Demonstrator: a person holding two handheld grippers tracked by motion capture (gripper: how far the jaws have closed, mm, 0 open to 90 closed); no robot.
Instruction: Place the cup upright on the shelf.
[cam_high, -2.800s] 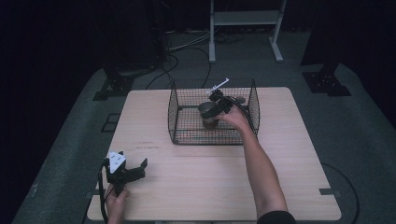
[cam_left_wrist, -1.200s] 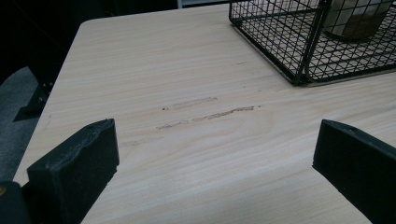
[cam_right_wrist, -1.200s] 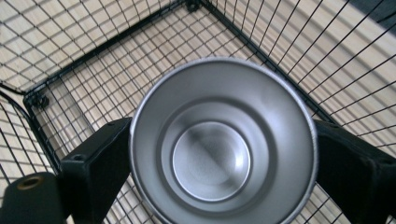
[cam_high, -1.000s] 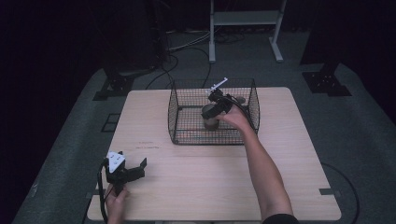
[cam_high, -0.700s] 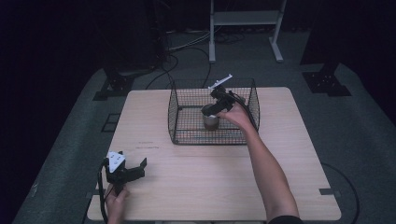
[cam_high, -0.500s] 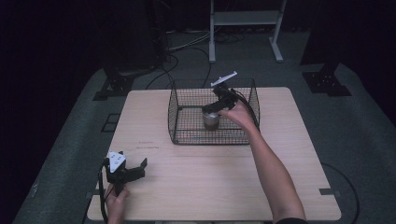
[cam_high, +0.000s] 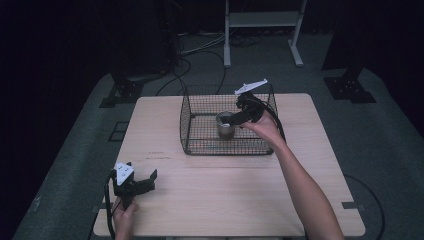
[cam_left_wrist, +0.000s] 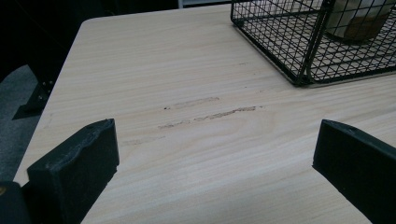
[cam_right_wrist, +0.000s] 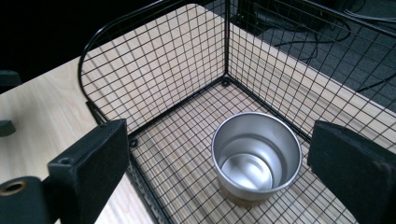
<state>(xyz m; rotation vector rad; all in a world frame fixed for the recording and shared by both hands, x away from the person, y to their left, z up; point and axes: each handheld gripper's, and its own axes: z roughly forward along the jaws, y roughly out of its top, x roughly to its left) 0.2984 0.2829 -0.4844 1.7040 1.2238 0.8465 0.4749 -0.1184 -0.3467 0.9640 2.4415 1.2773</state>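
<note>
A shiny metal cup (cam_high: 225, 124) (cam_right_wrist: 256, 156) stands upright on the floor of a black wire basket (cam_high: 192, 122) (cam_right_wrist: 154, 74) at the table's far middle. My right gripper (cam_high: 239, 119) (cam_right_wrist: 224, 154) hovers just above the cup with its jaws wide open and nothing between them. My left gripper (cam_high: 142, 182) (cam_left_wrist: 215, 154) rests near the table's front left corner, open and empty above bare wood. The basket's near corner (cam_left_wrist: 303, 56) and the cup's base (cam_left_wrist: 357, 28) show at the top right of the left gripper view.
The light wooden table (cam_high: 225, 200) has scuff marks (cam_left_wrist: 208, 112) ahead of the left gripper. Dark floor with cables (cam_high: 200, 47) and a white stand (cam_high: 262, 22) lies beyond the far edge.
My right gripper has let go of the cup, lifted up and back inside the basket, and its jaws have opened. The left gripper has stayed put.
</note>
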